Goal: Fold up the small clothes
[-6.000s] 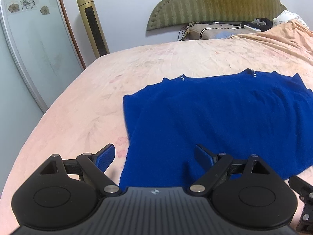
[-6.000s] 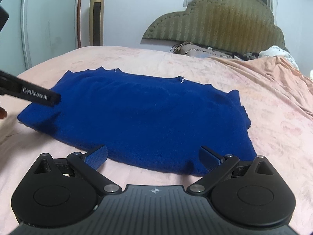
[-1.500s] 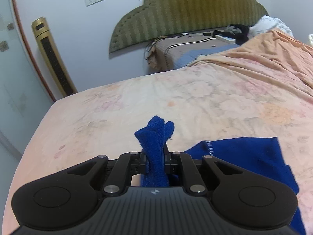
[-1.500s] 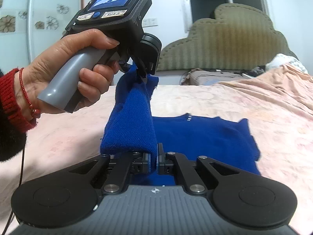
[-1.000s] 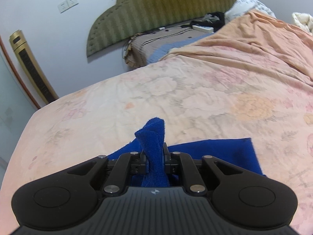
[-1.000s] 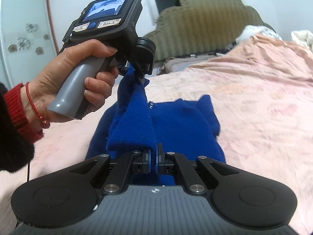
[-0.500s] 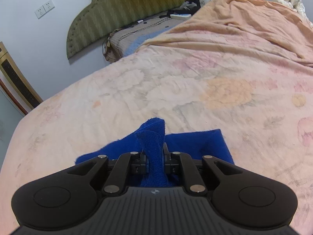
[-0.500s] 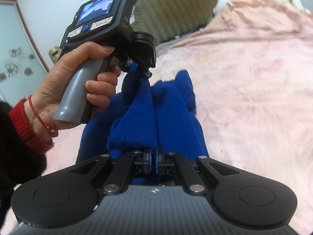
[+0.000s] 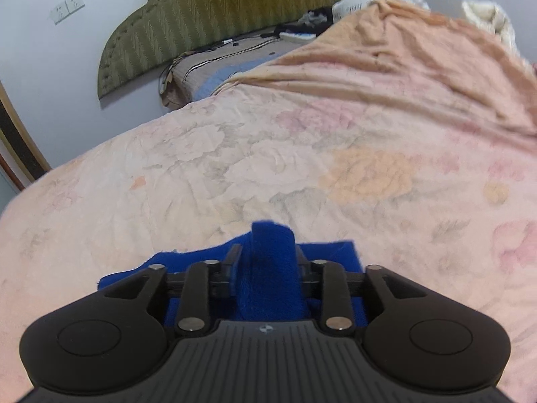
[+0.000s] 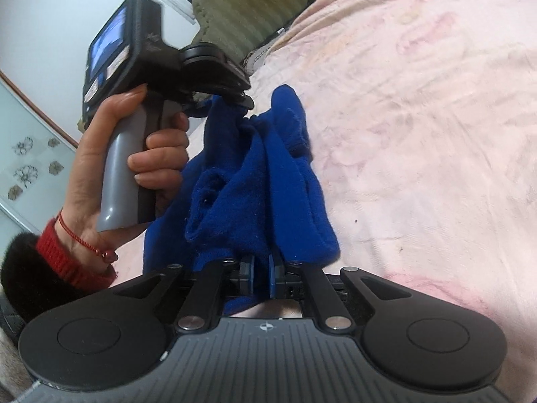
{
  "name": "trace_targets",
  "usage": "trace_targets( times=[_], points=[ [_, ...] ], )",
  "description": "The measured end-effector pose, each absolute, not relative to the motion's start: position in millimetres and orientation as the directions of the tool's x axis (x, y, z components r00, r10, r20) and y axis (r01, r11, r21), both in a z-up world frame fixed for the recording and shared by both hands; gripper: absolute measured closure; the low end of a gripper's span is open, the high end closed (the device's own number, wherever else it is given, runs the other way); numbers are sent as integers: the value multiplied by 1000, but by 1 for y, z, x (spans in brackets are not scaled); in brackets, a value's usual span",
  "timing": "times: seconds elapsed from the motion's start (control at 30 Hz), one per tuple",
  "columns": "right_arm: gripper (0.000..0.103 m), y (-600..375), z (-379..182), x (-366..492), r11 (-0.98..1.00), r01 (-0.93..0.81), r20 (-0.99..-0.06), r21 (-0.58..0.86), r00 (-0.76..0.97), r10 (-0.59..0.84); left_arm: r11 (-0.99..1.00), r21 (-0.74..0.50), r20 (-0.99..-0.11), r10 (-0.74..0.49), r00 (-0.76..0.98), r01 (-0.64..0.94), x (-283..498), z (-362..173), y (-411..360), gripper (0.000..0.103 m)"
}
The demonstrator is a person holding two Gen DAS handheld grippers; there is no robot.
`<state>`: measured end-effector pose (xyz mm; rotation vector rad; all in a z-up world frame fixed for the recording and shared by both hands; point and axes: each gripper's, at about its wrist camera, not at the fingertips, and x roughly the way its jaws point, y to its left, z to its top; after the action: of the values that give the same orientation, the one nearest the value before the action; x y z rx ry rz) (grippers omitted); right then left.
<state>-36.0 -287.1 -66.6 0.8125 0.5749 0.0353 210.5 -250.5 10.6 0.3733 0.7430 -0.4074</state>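
Now, at the left of the right wrist view, the left claw (image 10: 243,100) pinches one edge of the blue sweater (image 10: 265,181); at lower centre the right claw (image 10: 261,273) is clamped narrow on another edge. The risk I see: releasing unevenly could let the thick knit slump sideways and spoil the fold. It looks fuzzy, doubled over and bunched, draped between the claws above the pink floral bed (image 10: 419,134).
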Motion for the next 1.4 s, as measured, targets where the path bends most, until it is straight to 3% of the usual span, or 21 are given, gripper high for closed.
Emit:
trace_targets(
  times=[0.07,0.13,0.23,0.37,0.43,0.5,0.57,1.0,1.03,1.07,1.13,1.2,1.3,1.4],
  points=[
    [85,-288,-68,-37,689,186,-469,700,848,248,865,112,-703,-279,654,489,214,21,-245,31],
    [83,-289,-69,-37,674,189,-464,714,848,254,872,65,-666,-325,672,486,213,32,-239,23],
    [78,-297,-69,-39,646,198,-452,738,855,254,874,79,-608,-339,718,479,206,48,-234,23],
    [62,-307,-67,-41,611,208,-426,763,874,234,883,158,-569,-284,772,442,196,56,-222,23],
    [62,-312,-69,-42,580,216,-411,785,882,229,883,179,-571,-266,777,434,190,55,-211,23],
    [68,-317,-72,-41,554,216,-404,804,882,242,882,201,-578,-245,778,426,182,51,-199,23],
    [91,-320,-74,-39,552,237,-422,800,875,236,879,215,-579,-236,780,426,169,46,-184,23],
    [96,-318,-66,-57,575,246,-459,780,850,258,871,254,-591,-204,781,420,106,24,-120,23],
    [95,-318,-68,-56,590,267,-485,762,839,248,869,271,-587,-192,786,415,102,22,-118,23],
    [85,-317,-68,-53,614,273,-506,740,828,242,868,281,-584,-185,791,410,99,20,-116,23],
    [84,-313,-60,-55,662,264,-517,701,828,217,868,301,-575,-165,801,395,92,17,-111,23],
    [76,-306,-45,-59,733,265,-524,626,839,144,872,307,-570,-153,807,382,86,14,-104,23],
    [73,-295,-23,-55,837,254,-515,485,856,39,883,282,-583,-153,798,376,79,9,-95,23],
    [73,-283,-15,-38,889,188,-515,418,855,61,877,294,-590,-147,794,381,71,-3,-97,23]
  ],
)
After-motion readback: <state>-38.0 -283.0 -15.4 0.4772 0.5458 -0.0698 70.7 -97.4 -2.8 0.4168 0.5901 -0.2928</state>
